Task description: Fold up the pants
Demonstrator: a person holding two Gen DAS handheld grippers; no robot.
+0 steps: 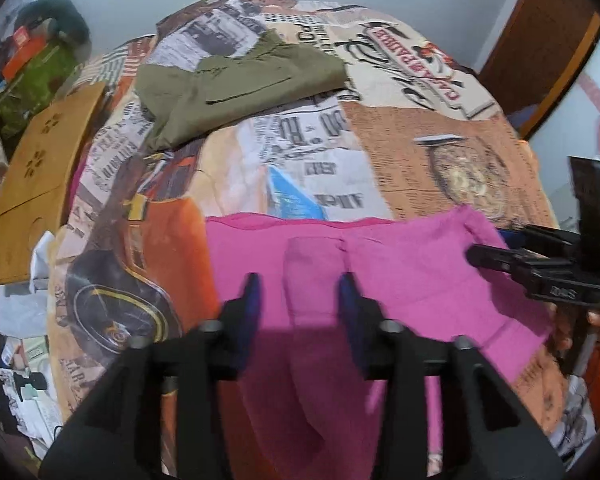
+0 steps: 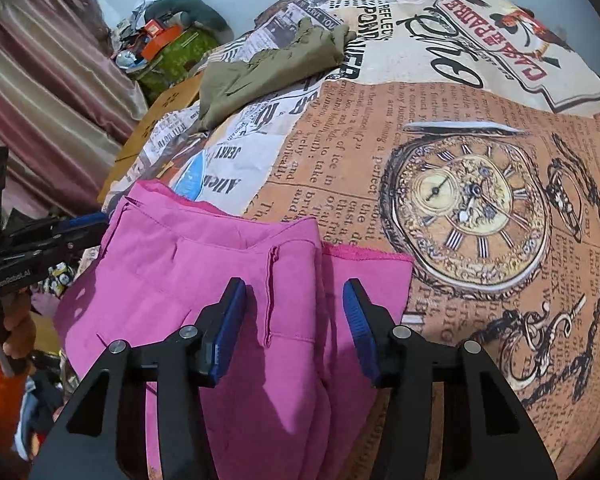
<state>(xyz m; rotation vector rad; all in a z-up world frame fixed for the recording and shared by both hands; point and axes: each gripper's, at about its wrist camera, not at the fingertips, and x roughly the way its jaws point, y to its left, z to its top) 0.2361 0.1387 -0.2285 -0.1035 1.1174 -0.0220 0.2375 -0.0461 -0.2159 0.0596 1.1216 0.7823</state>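
Both hand-held grippers, left (image 1: 298, 292) and right (image 2: 294, 300), hover part-open over the pink pants (image 2: 204, 276), gripping nothing. The pants lie on a printed cover (image 2: 440, 128) (pocket-watch picture, "JERRY" readable upside down). Farther back, olive trousers (image 1: 236, 80).

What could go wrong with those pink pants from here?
Both the left gripper and the right gripper hang open over the pink pants, gripping nothing. The cloth is layered and creased there, so a pinch may catch only the top layer. The near part drapes off the table's printed cover and might drag it down.
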